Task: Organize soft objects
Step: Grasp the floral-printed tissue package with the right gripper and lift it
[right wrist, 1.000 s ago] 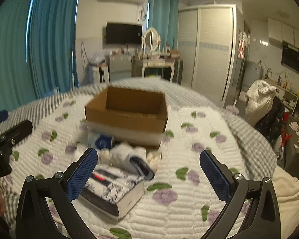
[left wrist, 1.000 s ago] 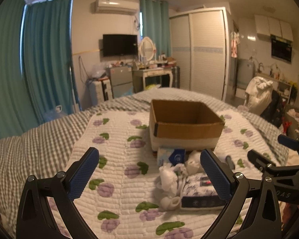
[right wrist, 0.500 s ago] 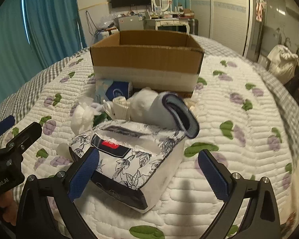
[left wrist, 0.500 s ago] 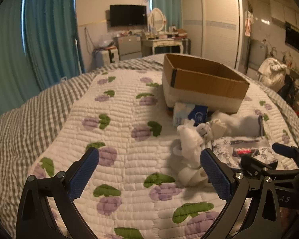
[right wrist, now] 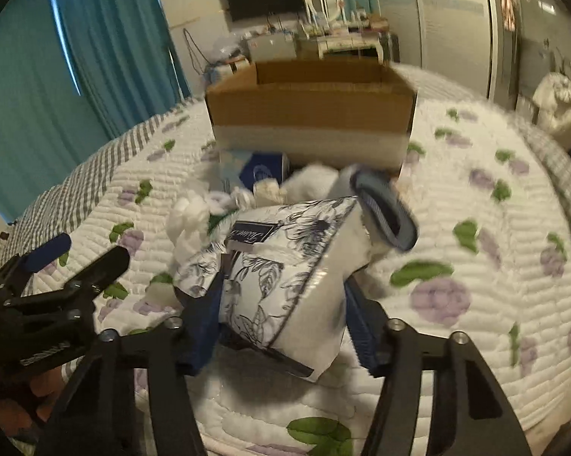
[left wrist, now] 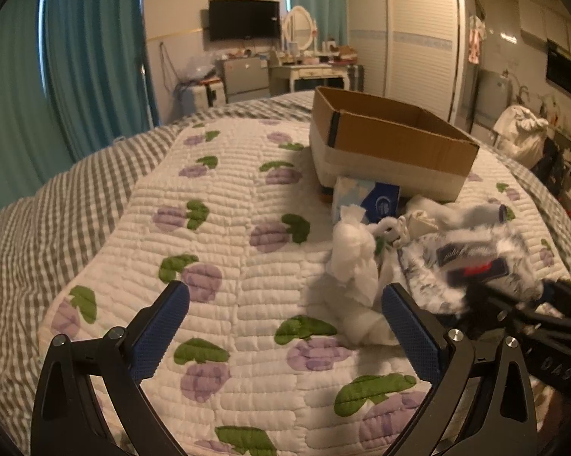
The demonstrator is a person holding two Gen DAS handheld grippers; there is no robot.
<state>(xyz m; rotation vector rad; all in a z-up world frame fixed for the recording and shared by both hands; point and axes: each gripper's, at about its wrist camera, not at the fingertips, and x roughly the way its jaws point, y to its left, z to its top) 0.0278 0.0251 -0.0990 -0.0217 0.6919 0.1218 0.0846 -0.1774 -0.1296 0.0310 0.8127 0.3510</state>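
Bedroom clutter and teal curtains stand behind a bed point(left wrist: 224, 205) covered by a white quilt printed with purple fruit. Half a second ago the right gripper point(right wrist: 281, 326) hung with its jaws spread wide around the floral tissue pack point(right wrist: 285, 266); now the jaws are closed on that pack, pinching its soft sides, and its near end looks tilted up off the quilt. That puts the first pickup under way, with the carry into the cardboard box point(right wrist: 312, 114) toward the far edge of the bed as the likely next step. The left gripper point(left wrist: 285, 326) hovers over bare quilt, jaws wide apart and empty, just beside the crumpled white tissue point(left wrist: 355, 262). A blue tissue packet point(left wrist: 367, 199) lies touching the box's near wall.
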